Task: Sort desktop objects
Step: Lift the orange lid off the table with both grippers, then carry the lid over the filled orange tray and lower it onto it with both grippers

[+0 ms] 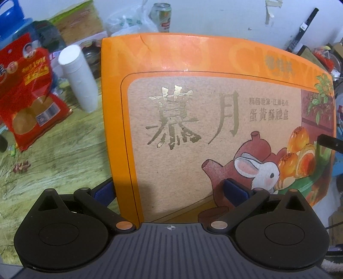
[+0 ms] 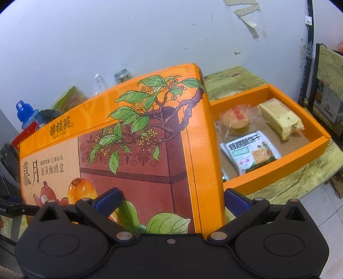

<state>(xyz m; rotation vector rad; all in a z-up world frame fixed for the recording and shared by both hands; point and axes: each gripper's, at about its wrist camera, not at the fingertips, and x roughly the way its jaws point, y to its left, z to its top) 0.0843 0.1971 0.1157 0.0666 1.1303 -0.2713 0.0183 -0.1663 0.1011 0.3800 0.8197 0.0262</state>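
Observation:
A big orange gift-box lid [image 1: 214,111] with a rabbit and teapot picture fills the left wrist view, raised and tilted. My left gripper [image 1: 169,190] is shut on its left end: one finger lies on the printed face, the other is tucked behind the edge. My right gripper [image 2: 171,200] is shut on the same lid [image 2: 139,139] at its right end, across the side wall. To the right, the orange box base [image 2: 285,169] lies on the table. It holds a round pastry [image 2: 235,117], a yellow packet [image 2: 278,120] and a green-white packet [image 2: 250,150].
Left of the lid on the patterned table [image 1: 53,167] are a red snack bag [image 1: 32,96] and a stack of white cups [image 1: 79,79]. A drink can [image 1: 163,17] and plastic bags stand by the wall. A blue-capped bottle [image 2: 25,113] is at far left.

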